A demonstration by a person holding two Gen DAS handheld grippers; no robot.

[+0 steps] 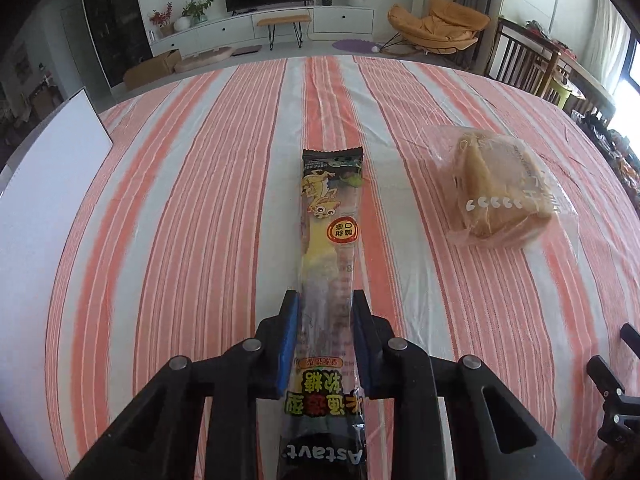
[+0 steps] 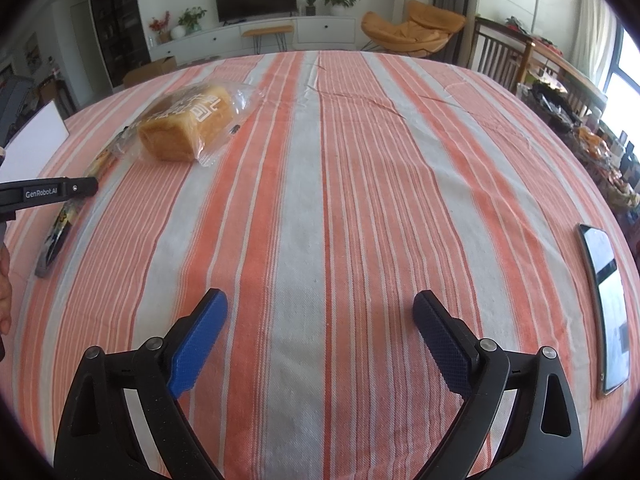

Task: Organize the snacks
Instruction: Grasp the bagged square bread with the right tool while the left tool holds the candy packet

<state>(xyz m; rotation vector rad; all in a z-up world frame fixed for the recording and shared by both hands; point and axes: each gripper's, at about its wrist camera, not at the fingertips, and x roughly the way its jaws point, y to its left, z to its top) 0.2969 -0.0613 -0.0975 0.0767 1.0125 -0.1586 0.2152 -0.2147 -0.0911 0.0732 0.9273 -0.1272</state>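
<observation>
My left gripper (image 1: 325, 300) is shut on a long gummy candy packet (image 1: 330, 216) that points away from me along the striped tablecloth (image 1: 200, 200). A bagged bread loaf (image 1: 502, 192) lies to its right. In the right wrist view the loaf (image 2: 188, 120) sits at far left, with the candy packet (image 2: 60, 228) and the left gripper's finger (image 2: 48, 192) beside it. My right gripper (image 2: 320, 304) is open and empty above the cloth.
A phone (image 2: 606, 300) lies near the table's right edge. A white board (image 1: 48, 172) stands at the left edge. Wooden chairs (image 1: 524, 64) and a cluttered table are at the far right. A TV unit stands beyond the table.
</observation>
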